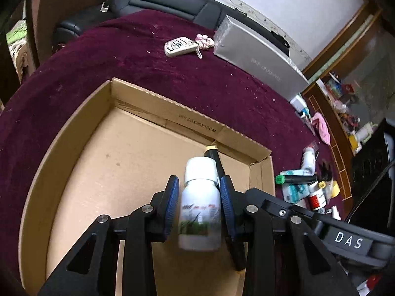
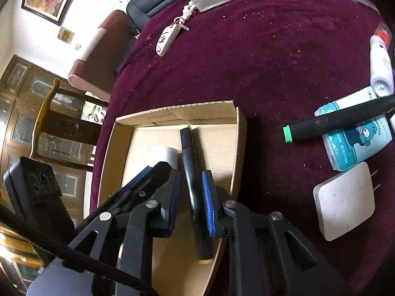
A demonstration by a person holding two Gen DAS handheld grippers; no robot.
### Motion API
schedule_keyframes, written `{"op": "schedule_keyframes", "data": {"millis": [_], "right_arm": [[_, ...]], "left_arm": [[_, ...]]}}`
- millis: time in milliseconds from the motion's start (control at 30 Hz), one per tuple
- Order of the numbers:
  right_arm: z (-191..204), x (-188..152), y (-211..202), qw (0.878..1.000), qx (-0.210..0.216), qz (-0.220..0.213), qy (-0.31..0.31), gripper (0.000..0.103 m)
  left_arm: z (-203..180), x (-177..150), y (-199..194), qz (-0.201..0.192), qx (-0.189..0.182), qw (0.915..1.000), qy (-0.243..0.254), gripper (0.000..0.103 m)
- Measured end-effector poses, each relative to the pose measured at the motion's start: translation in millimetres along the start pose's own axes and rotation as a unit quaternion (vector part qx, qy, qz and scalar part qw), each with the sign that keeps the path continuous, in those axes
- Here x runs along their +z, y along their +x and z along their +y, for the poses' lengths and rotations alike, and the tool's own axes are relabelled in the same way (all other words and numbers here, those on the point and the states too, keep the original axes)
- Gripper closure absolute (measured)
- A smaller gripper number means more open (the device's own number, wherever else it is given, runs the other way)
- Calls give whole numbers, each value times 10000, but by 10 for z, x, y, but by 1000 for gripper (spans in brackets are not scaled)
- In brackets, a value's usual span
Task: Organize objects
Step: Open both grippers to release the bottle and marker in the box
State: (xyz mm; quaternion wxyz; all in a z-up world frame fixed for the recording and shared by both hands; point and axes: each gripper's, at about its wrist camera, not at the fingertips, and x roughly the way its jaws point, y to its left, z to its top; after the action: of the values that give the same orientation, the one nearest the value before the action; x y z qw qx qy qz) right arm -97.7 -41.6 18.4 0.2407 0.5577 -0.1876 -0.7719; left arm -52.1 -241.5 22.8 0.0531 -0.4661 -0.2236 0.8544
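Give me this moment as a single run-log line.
left claw: around white bottle over cardboard box | right claw: open, astride black marker in box | green-capped marker: outside

The bottle [image 1: 200,204] label is blurred, unreadable. In the right view only its cap shows, behind the left gripper [image 2: 158,170]. Clutter [image 1: 345,113] at 3 o'clock is indistinct.

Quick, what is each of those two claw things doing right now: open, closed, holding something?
Left gripper: closed on the white bottle, over the cardboard box.
Right gripper: open, its fingers either side of the black marker in the box.
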Motion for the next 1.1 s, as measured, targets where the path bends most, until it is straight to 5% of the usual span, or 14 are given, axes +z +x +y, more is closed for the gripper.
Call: {"op": "schedule_keyframes", "data": {"millis": [167,333,500,533,567,633,667,833,1100], "right_arm": [[13,-78,-384,9989,-95,-407,-231,71],[3,-269,-914,9924,-421,-962,-635,69],[44,-587,-1536,9651,-1234,-1952,-1233,65],[57,-679,-1685,9521,-1490,-2298,-1359,56],[46,-782,-1829,9375,-1709,-2675,-1424,35],[-70,-955,-2084,9144,-1826,-3351,-1348,10],[-198,-1020,-2187,9108,-1728,-3553,-1197,7],[-882,-921,-2249,9476,-1518,-2782,-408,4],[-1628,-1064,-2504,9458,-1703,-2756,235,4]], "left_arm": [[4,-30,-267,-182,-97,9997,-163,68],[-160,-154,-610,-474,-273,9985,-87,68],[-609,-357,-882,-745,-491,9952,398,68],[-746,-421,-925,-793,-555,9937,562,68],[-854,-474,-946,-820,-618,9924,678,68],[-1101,-593,-976,-832,-789,9889,940,68],[-1182,-644,-983,-808,-858,9880,1002,68],[-1633,-898,-852,-454,-1192,9831,1312,68],[-1981,-1226,-554,39,-1113,9815,1558,68]]}}
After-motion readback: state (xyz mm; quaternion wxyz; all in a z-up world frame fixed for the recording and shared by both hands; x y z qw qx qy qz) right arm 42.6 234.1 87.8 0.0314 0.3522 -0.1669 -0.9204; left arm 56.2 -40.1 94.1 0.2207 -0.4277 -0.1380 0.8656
